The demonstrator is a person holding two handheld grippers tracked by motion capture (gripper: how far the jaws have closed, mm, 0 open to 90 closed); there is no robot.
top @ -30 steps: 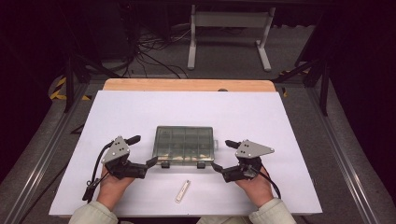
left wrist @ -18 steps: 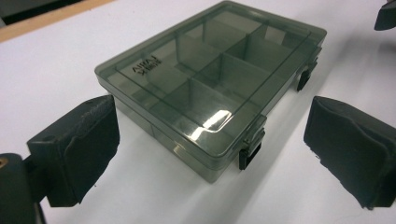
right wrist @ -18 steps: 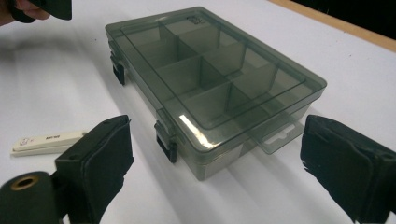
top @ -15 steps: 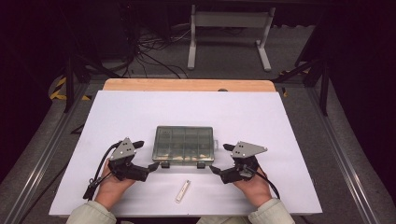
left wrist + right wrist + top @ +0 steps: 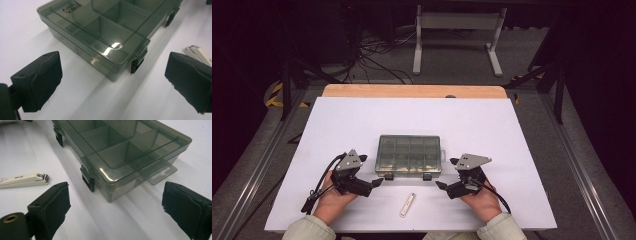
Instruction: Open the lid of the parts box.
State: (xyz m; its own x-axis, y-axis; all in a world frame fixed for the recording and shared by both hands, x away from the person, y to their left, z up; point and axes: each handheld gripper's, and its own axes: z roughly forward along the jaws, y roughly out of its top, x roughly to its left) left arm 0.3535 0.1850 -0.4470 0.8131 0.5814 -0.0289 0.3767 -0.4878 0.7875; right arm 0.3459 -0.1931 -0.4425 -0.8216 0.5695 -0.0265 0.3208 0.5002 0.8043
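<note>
Box (image 5: 409,156) sits shut near the middle of the table (image 5: 362,120), a bit toward the person's side; smoky see-through plastic with divided compartments under the lid. Two black latches on its near edge, both down against the front wall: left latch (image 5: 137,63) seen close in left gripper view, right latch (image 5: 88,180) in right gripper view. A hang tab (image 5: 158,172) sticks out from the box's right end.

Left gripper (image 5: 374,183) lies low just off the box's near left corner, held by the left hand (image 5: 332,200), tips pointing toward the box front. Jaws spread wide apart, nothing between them; in left gripper view the box corner and left latch sit ahead in the gap, not touching either jaw.

Right gripper (image 5: 439,186) mirrors it off the near right corner, held by the right hand (image 5: 482,202). Jaws also wide apart and empty; right gripper view shows the right latch and box corner ahead between them, clear of both pads.

Nail clipper (image 5: 408,204) lies flat on the table in front of the box, between the two grippers and nearer the person, well apart from the box and untouched. It is cream with a metal end; same clipper at left in right gripper view (image 5: 23,180) and at the right edge in left gripper view (image 5: 198,53).

Wood strip (image 5: 412,91) runs along the far table edge
</note>
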